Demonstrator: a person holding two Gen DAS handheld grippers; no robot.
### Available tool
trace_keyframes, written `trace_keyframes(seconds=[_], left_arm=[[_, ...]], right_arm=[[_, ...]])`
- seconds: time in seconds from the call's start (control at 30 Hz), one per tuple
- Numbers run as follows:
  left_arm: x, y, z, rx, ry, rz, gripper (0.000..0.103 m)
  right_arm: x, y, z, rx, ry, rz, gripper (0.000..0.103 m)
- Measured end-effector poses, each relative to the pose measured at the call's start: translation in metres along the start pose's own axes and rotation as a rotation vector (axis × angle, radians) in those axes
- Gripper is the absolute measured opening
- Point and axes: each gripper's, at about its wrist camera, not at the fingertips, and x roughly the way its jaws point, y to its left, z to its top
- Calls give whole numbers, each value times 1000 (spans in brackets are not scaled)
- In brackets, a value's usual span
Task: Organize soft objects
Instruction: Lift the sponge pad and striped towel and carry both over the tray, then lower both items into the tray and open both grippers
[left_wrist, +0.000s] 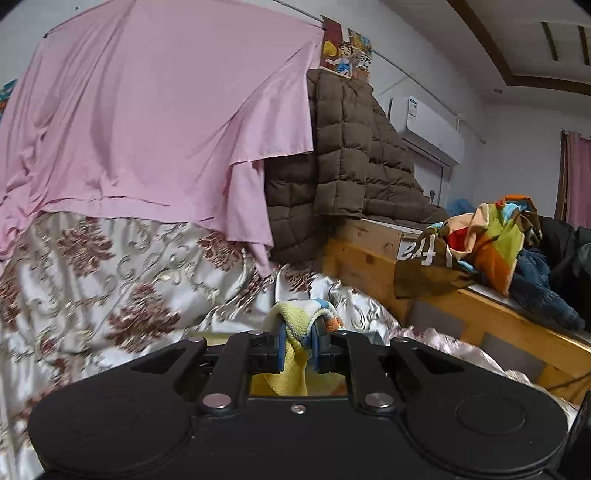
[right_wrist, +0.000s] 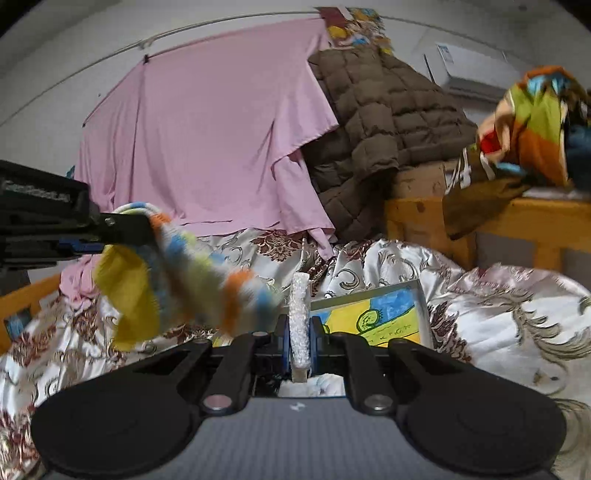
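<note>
A fluffy towel (right_wrist: 192, 273), yellow with blue, orange and white stripes, hangs stretched between both grippers above the bed, blurred by motion. My left gripper (left_wrist: 299, 345) is shut on one bunched yellow corner of the towel (left_wrist: 291, 321). In the right wrist view the left gripper (right_wrist: 144, 230) reaches in from the left edge. My right gripper (right_wrist: 300, 338) is shut on a white fuzzy edge (right_wrist: 299, 299) that stands upright between its blue pads. That edge seems to belong to the same towel.
A floral satin bedspread (right_wrist: 498, 314) covers the bed, with a framed drawing (right_wrist: 384, 317) lying on it. Behind hang a pink sheet (left_wrist: 147, 122) and a brown quilted coat (left_wrist: 347, 155). A wooden bed frame (left_wrist: 491, 314) at right carries a heap of colourful cloth (left_wrist: 495, 236).
</note>
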Motion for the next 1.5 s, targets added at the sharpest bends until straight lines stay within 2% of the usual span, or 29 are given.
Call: trace_keyframes(seconds=[0.13, 0.3, 0.57, 0.7, 0.9, 1.0, 1.07, 1.13, 1.23, 1.3, 1.5], left_arm=[[44, -10, -2, -1, 11, -9, 14], [90, -14, -20, -24, 64, -1, 14], [129, -8, -53, -65, 168, 40, 14], [140, -7, -67, -49, 227, 63, 14], [153, -6, -86, -8, 332, 76, 15], [153, -6, -94, 9, 354, 82, 16], [152, -5, -97, 8, 364, 82, 17], [151, -3, -99, -6, 370, 73, 18], [149, -1, -99, -16, 372, 64, 20], [147, -1, -99, -19, 376, 62, 22], [141, -1, -98, -27, 388, 45, 43]], right_arm=[[22, -20, -4, 64, 22, 18, 12], [42, -44, -13, 131, 76, 17, 12], [54, -69, -16, 205, 130, -29, 17], [57, -72, -17, 198, 143, -72, 21], [60, -59, -20, 94, 158, -144, 27], [62, -52, -22, 51, 165, -167, 29], [62, -49, -23, 29, 169, -193, 38], [63, -49, -23, 20, 171, -206, 40], [62, -49, -24, 17, 174, -215, 50], [62, -48, -24, 3, 179, -224, 54], [60, -46, -25, -19, 186, -227, 60]])
